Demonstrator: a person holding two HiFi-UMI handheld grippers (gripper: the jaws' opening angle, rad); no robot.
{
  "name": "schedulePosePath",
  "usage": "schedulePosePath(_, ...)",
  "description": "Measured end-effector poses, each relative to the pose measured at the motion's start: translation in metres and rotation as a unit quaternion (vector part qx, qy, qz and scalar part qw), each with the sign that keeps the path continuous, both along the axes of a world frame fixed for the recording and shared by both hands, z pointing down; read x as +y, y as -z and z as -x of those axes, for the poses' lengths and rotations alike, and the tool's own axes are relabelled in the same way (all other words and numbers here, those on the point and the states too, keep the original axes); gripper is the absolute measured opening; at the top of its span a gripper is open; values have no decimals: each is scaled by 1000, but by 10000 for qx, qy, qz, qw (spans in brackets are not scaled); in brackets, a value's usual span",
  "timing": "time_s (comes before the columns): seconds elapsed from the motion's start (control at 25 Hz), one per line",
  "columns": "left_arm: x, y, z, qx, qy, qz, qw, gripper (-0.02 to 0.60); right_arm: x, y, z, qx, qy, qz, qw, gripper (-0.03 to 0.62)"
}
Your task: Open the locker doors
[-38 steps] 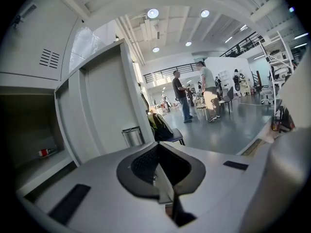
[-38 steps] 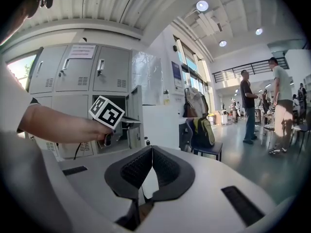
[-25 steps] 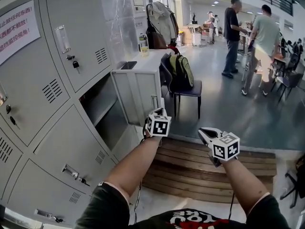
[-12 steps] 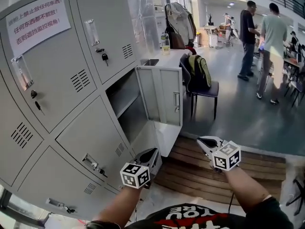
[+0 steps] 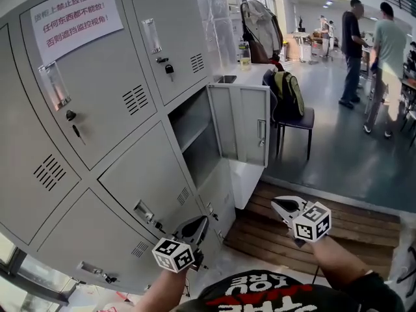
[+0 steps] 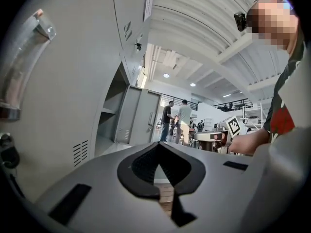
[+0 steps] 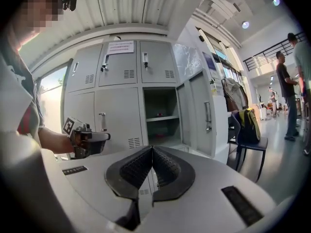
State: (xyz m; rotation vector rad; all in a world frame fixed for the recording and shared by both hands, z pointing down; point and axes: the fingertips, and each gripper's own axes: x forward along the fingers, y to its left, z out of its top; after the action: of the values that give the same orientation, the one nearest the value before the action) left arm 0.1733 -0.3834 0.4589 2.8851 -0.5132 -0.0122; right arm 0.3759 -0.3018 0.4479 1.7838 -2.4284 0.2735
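Observation:
A bank of grey lockers point(image 5: 97, 109) fills the left of the head view. One middle compartment point(image 5: 195, 132) stands open, its door point(image 5: 244, 123) swung out to the right. My left gripper point(image 5: 195, 228) is low, shut and empty, just right of the closed lower door's handle point(image 5: 144, 211). In the left gripper view its jaws point(image 6: 158, 148) meet, with that handle point(image 6: 19, 76) close at the left and the open door point(image 6: 141, 118) beyond. My right gripper point(image 5: 281, 205) hovers over the pallet, shut with nothing in it. The right gripper view shows its closed jaws point(image 7: 151, 149) facing the open compartment point(image 7: 160, 115).
A wooden pallet point(image 5: 312, 221) lies on the floor before the lockers. A dark chair with a green backpack point(image 5: 292, 99) stands past the open door. Two people point(image 5: 354, 44) stand far right. A red-lettered notice point(image 5: 71, 15) is stuck on an upper door.
My left gripper has come away from the open door's edge and dropped down-left to the lower closed door. The right gripper has barely shifted. The head view has swung toward the lockers.

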Motion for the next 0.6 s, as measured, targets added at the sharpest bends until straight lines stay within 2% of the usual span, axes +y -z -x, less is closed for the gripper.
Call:
schedulePosePath(0.28,5,9,-5,62,70,-17,10000,6,4,12,-1,88,46,-112,9999,34)
schedulePosePath(0.6,37,0,-10,-21,289,128,9995,6,20,16,-5,266,272,-79,9992,34)
